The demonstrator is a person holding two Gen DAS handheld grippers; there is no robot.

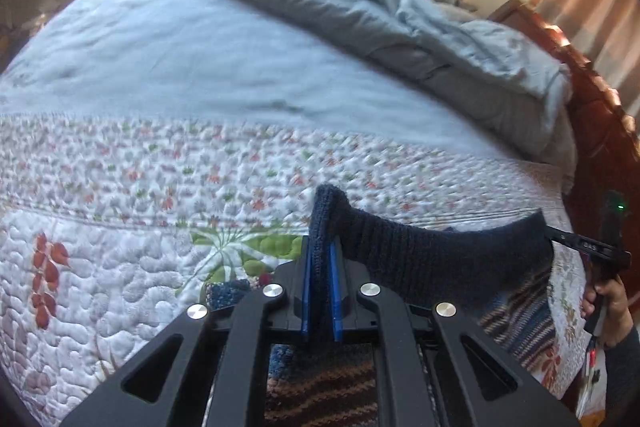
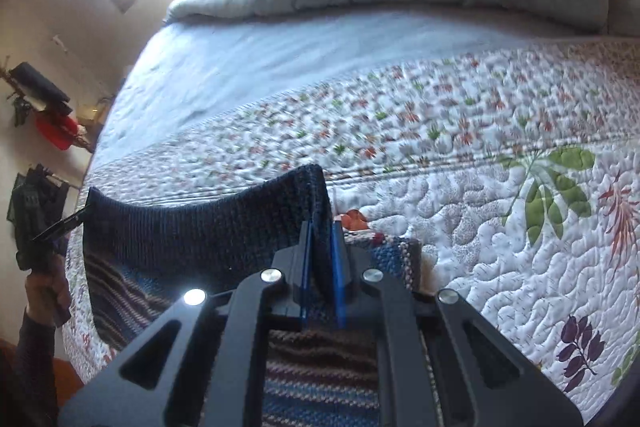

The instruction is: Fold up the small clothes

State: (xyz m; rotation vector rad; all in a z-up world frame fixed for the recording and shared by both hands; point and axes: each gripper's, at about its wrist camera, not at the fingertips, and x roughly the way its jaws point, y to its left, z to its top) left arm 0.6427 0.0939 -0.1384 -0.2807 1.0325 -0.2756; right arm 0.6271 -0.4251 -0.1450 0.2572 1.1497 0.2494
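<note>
A small knitted garment (image 1: 432, 251) with a dark navy ribbed band and blue-brown stripes is held up over the flowered quilt (image 1: 140, 267). My left gripper (image 1: 322, 247) is shut on one corner of the navy band. My right gripper (image 2: 322, 227) is shut on the other corner of the same band (image 2: 208, 235). The band stretches between the two grippers and the striped body (image 2: 320, 371) hangs below them. The right gripper shows at the right edge of the left wrist view (image 1: 584, 247); the left one shows at the left edge of the right wrist view (image 2: 60, 225).
The quilt covers the near part of the bed; a pale blue sheet (image 1: 180, 59) lies beyond it. A bunched grey-blue duvet (image 1: 440, 39) lies at the far end. A wooden bed frame (image 1: 600, 131) runs along the right side. Clothes hang on the wall (image 2: 40, 95).
</note>
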